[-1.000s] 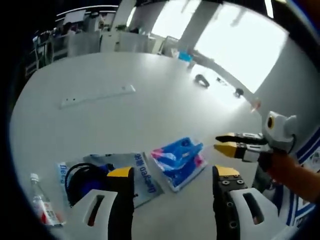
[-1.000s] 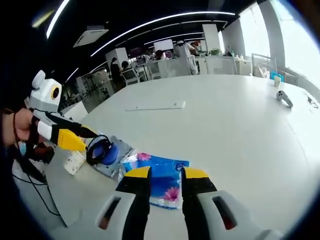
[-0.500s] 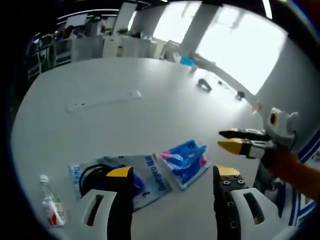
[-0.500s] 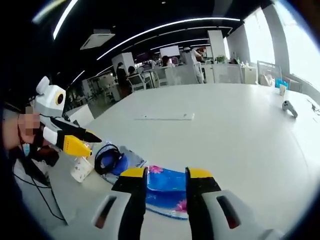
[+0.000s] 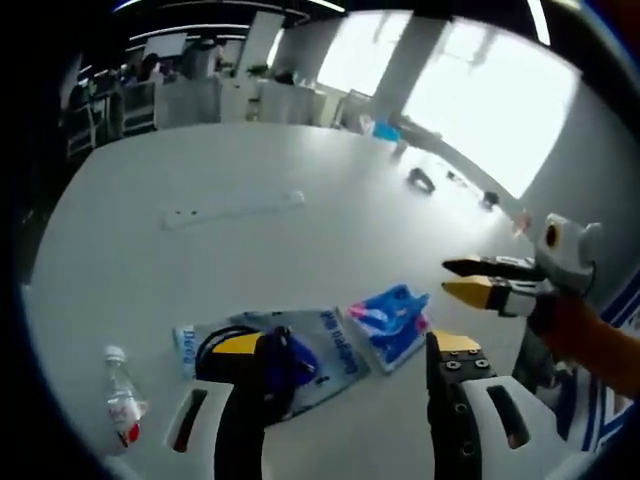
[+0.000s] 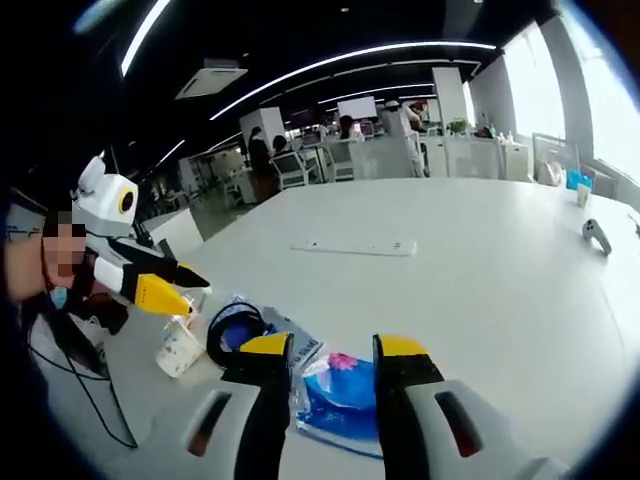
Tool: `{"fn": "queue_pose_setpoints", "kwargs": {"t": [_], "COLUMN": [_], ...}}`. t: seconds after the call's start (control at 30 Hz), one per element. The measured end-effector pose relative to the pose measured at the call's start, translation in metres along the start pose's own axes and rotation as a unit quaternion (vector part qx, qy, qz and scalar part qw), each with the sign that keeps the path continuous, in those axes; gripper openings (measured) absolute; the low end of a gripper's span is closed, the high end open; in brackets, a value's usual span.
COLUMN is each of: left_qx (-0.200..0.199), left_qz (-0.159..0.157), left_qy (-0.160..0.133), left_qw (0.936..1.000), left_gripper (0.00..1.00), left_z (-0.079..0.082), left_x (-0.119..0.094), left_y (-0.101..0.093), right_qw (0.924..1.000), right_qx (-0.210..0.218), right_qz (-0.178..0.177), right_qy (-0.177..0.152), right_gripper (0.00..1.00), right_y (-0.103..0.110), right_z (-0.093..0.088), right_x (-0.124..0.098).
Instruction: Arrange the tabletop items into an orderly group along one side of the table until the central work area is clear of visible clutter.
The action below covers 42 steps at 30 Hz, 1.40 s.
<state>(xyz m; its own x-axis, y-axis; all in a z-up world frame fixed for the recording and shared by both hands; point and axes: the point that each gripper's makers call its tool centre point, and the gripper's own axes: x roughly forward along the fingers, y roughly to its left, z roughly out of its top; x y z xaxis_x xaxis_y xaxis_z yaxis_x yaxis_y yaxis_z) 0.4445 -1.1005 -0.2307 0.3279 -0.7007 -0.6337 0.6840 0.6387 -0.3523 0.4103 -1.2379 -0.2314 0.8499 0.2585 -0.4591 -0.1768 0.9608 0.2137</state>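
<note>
A blue flowered tissue pack [image 5: 392,322] [image 6: 345,395] lies on the white table [image 5: 250,260], beside a grey printed pouch [image 5: 310,345] [image 6: 295,340]. On the pouch sits a black cable loop with a blue item [image 5: 268,360] [image 6: 232,325]. A small water bottle [image 5: 120,395] [image 6: 182,345] lies left of them. My left gripper [image 5: 345,345] is open and held above the pouch and pack; it also shows as the left gripper [image 6: 170,282], held by a hand. My right gripper [image 6: 333,348] is open over the tissue pack with nothing between its fingers; it enters the left gripper view as the right gripper [image 5: 462,279].
A long white strip [image 5: 235,210] [image 6: 355,247] lies mid-table. A dark game controller [image 5: 420,180] [image 6: 595,235] rests near the far edge, with another small dark object [image 5: 490,200] beside it. Black cables [image 6: 60,370] hang off the table's near side. Desks and people stand in the background.
Both cameras have drawn back and shifted, so the items sit further right in the left gripper view. My right gripper's jaws stand slightly wider. The things on the table have not moved.
</note>
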Motion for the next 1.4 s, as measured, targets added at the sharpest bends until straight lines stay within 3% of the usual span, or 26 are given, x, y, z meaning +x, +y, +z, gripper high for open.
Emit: {"fn": "queue_pose_setpoints", "kwargs": {"t": [0.3, 0.77, 1.4], "left_qx": [-0.002, 0.0, 0.029], "left_qz": [0.016, 0.052, 0.061], "left_qy": [-0.002, 0.015, 0.044], "left_qw": [0.9999, 0.9985, 0.9968], "left_gripper": [0.61, 0.61, 0.56], "left_z": [-0.004, -0.021, -0.029], "left_x": [-0.017, -0.039, -0.026], "left_y": [0.025, 0.078, 0.103], "right_qw": [0.9997, 0.9982, 0.9952], "right_qx": [-0.01, -0.022, -0.025], "right_qz": [0.021, 0.054, 0.065], "right_qy": [0.001, 0.016, 0.068], "right_gripper": [0.3, 0.3, 0.27], "right_y": [0.027, 0.069, 0.09], "right_z": [0.008, 0.004, -0.022], "right_x": [0.02, 0.053, 0.085]}}
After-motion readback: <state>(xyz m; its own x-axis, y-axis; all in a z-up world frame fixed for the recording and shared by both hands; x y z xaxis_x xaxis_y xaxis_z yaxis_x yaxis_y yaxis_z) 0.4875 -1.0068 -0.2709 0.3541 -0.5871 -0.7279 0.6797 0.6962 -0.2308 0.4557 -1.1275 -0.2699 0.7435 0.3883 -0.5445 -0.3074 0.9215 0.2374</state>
